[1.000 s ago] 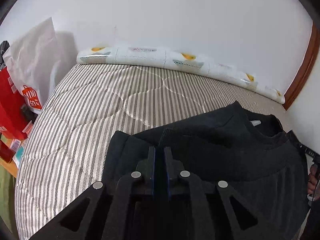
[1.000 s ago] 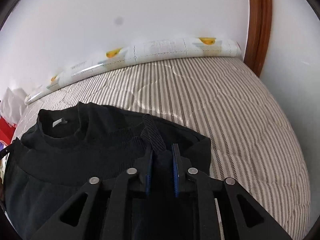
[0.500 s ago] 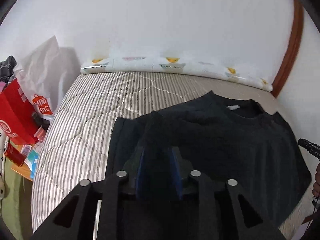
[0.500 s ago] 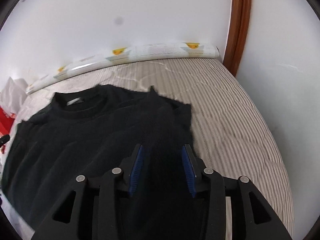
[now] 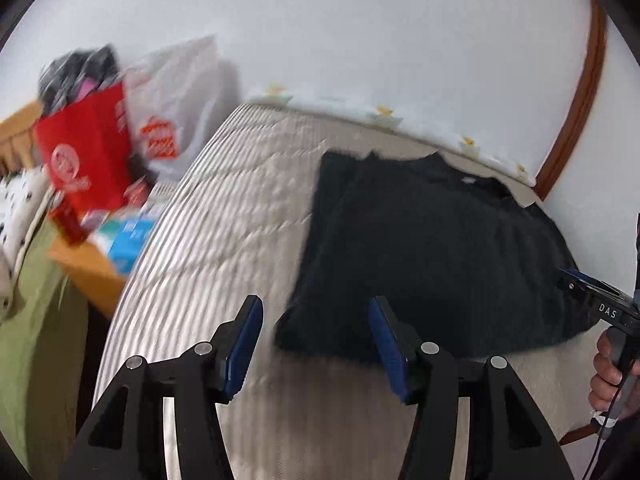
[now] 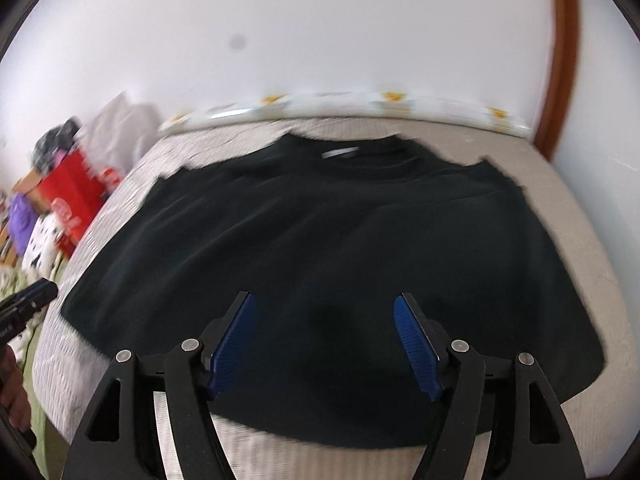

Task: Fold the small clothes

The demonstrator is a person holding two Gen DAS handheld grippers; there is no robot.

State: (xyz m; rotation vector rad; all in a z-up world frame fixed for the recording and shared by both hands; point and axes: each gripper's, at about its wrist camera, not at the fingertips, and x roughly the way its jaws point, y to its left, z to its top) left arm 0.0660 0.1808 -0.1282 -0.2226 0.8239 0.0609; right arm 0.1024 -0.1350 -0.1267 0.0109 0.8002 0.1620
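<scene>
A black sweater (image 5: pixel 432 248) (image 6: pixel 320 248) lies flat on the striped mattress (image 5: pixel 224 248), collar towards the wall, both sleeves folded in over the body. My left gripper (image 5: pixel 316 328) hangs above the sweater's near left corner. Its jaws are opening, and the blue pads (image 5: pixel 244 344) press on nothing. Over the hem in the right wrist view, my right gripper (image 6: pixel 326 332) has its jaws opening too, with only the lying cloth below them. A hand holding the right gripper (image 5: pixel 612 320) shows at the left view's right edge.
A rolled patterned mat (image 6: pixel 340 106) lies along the wall behind the mattress (image 6: pixel 580 240). Red (image 5: pixel 84 152) and white shopping bags (image 5: pixel 176 108) and clutter stand beside the bed on the left. A wooden door frame (image 6: pixel 560 52) rises at the right.
Both grippers, shut on the sweater's folded-in sleeves a second ago, have let go and drawn back towards the hem, their jaws spreading apart. The sweater now lies flat.
</scene>
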